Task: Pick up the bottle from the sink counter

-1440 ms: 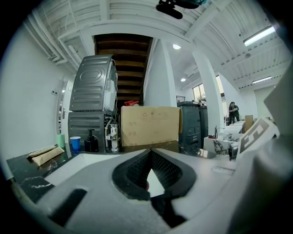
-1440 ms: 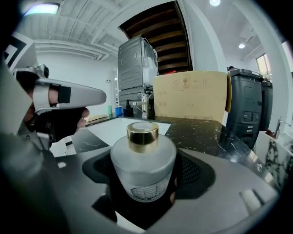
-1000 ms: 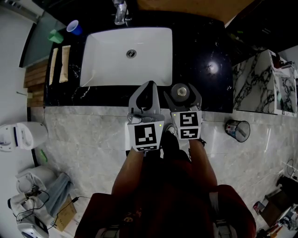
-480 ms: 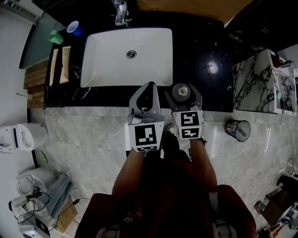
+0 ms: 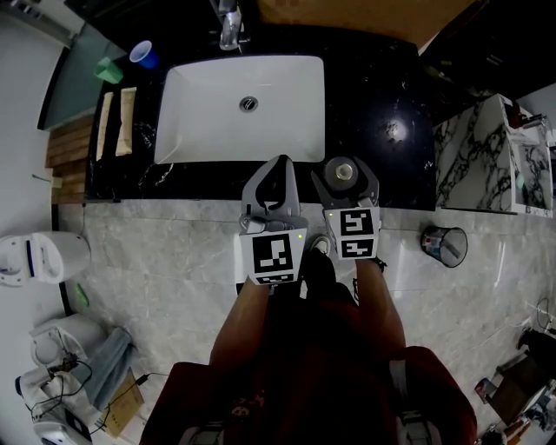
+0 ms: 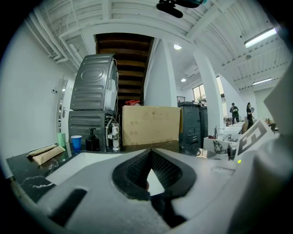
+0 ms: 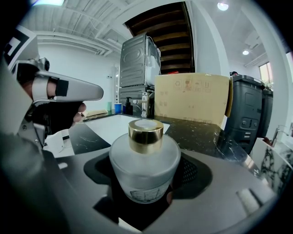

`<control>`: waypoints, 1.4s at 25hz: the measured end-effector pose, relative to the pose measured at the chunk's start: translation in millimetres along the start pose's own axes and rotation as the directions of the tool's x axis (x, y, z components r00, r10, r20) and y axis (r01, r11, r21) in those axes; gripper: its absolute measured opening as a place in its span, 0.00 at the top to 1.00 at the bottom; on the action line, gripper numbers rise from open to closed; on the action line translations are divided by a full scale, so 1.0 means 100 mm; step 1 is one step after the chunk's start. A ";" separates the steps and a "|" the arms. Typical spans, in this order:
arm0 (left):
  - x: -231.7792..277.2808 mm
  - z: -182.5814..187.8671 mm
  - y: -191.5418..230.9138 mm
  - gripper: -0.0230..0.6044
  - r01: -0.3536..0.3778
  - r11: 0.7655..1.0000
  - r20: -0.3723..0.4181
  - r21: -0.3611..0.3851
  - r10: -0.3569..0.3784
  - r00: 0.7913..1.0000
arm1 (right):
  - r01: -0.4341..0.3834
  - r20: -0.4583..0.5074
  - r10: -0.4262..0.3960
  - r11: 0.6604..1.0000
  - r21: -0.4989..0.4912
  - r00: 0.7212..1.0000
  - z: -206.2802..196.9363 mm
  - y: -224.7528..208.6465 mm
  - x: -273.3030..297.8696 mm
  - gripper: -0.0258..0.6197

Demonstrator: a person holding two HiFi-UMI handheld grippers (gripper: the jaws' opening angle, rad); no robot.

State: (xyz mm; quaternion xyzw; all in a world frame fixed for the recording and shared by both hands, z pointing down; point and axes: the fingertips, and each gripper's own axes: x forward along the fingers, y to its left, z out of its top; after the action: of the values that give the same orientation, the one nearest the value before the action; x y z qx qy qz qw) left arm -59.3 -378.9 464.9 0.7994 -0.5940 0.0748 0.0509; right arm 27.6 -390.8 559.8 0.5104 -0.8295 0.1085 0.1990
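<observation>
A squat frosted-glass bottle (image 7: 144,167) with a gold cap sits between the jaws of my right gripper (image 7: 145,183), which is shut on its body. From above, the bottle (image 5: 340,170) is over the front strip of the black marble counter (image 5: 382,96), right of the white sink basin (image 5: 200,122). I cannot tell whether it rests on the counter. My left gripper (image 5: 280,162) hangs just left of it at the basin's front rim. Its jaws meet at the tips with nothing between them. In the left gripper view, the left gripper (image 6: 151,155) points across the basin.
A faucet (image 5: 228,22) stands behind the basin. A blue cup (image 5: 142,54), a green cup (image 5: 106,69) and two beige tubes (image 5: 114,122) lie on the counter's left end. A dark soap dispenser (image 6: 92,140) and a cardboard box (image 6: 150,125) stand at the back. A small bin (image 5: 443,243) is on the floor at right.
Both grippers keep their places and their states. The right one still grips the bottle. Only the view has shifted by a few pixels.
</observation>
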 end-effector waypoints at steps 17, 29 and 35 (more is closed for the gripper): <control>-0.02 0.11 -0.05 0.96 0.026 0.999 0.020 0.020 -0.027 0.999 | 0.020 0.032 -0.021 1.000 0.022 0.999 0.09 -0.04 -0.11 0.43; -0.06 0.27 -0.17 0.96 0.053 0.998 0.056 0.036 -0.055 0.997 | 0.051 0.065 -0.052 0.999 0.015 0.997 0.26 -0.11 -0.33 0.43; -0.08 0.37 -0.24 0.96 0.066 0.997 0.076 0.043 -0.069 0.995 | 0.067 0.105 -0.068 0.998 0.007 0.992 0.40 -0.16 -0.46 0.43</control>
State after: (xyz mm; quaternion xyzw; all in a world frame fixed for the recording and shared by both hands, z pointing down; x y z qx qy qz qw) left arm -36.1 -370.3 427.2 0.8223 -0.5664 0.0539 0.0141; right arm 51.4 -376.9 503.3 0.5434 -0.8210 0.0760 0.1579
